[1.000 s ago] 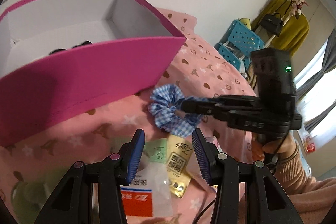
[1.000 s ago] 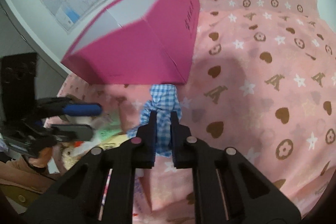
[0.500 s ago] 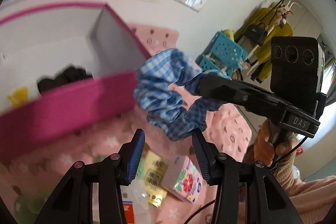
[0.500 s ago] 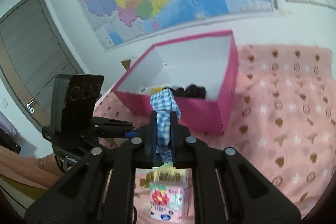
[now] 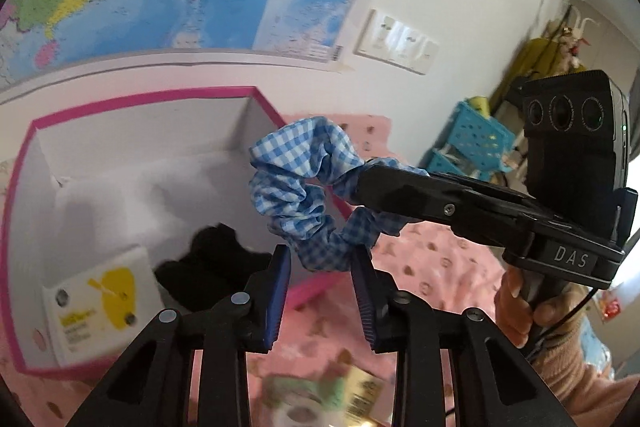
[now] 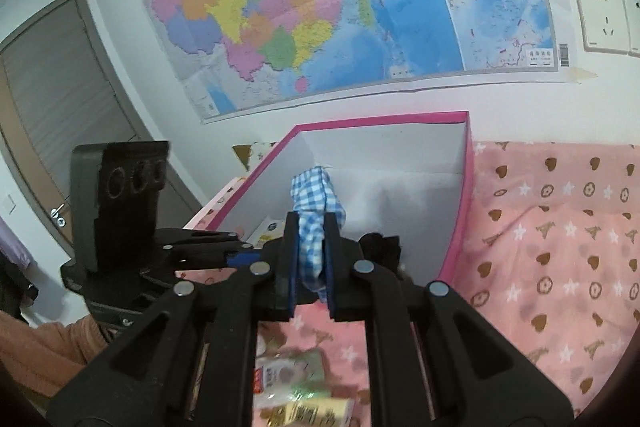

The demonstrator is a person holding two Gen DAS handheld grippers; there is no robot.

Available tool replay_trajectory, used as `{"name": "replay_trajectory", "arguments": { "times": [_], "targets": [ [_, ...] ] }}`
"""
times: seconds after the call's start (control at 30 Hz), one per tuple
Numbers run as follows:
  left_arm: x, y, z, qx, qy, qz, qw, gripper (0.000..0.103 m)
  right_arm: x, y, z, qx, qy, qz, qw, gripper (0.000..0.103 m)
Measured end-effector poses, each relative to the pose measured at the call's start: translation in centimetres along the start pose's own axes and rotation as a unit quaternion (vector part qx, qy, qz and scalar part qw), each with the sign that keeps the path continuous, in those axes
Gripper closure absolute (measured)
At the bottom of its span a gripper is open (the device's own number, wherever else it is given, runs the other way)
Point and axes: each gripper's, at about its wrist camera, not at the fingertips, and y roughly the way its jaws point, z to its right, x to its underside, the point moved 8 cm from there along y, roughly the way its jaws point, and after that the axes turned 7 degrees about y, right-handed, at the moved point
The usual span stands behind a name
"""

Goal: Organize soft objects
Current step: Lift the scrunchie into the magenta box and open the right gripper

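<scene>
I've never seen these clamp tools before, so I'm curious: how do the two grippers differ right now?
The right gripper is shut on the blue checked scrunchie, holding it in the air by the pink box. The left gripper is open, with nothing between its fingers. The right one reaches in from the side across the left one's view, while the left hangs just below the scrunchie. Both are black, have blue ribbed pads and are hand-held.

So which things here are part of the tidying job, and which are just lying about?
Job:
scrunchie, held by the right gripper
pink box
black item in the box
left gripper, open

Lying about:
wall map
sockets
packets on the bedspread
blue crates
</scene>
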Motion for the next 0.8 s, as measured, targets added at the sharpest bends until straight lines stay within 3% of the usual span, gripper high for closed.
{"name": "replay_trajectory", "arguments": {
  "times": [0.2,0.27,0.33,0.5,0.63,0.8],
  "targets": [
    [-0.3,2.2,-2.7,-0.029,-0.019,-0.024,0.9991,0.072,0.4,3.5,3.1,0.046,0.021,-0.032,0.998,0.083],
    [0.0,2.8,-3.3,-0.041,-0.023,-0.033,0.9983,0.071,0.8,4.4,4.3,0.094,0.014,-0.044,0.995,0.052],
    [0.4,3.1,-4.2,-0.066,-0.03,-0.043,0.9964,0.069,1.2,4.5,4.9,0.117,0.008,-0.045,0.992,0.047],
    [0.8,1.8,-4.6,-0.07,-0.035,-0.025,0.9966,0.063,1.2,2.4,4.4,0.113,0.004,-0.023,0.993,0.047],
    [1.1,0.0,-3.7,-0.062,-0.018,-0.005,0.9979,0.062,2.0,-0.1,2.4,0.075,-0.005,-0.011,0.997,0.045],
    [2.2,-2.5,-1.8,-0.052,0.013,0.015,0.9984,0.058,4.8,-1.6,0.2,0.037,-0.017,-0.029,0.999,0.041]
  ]
}}
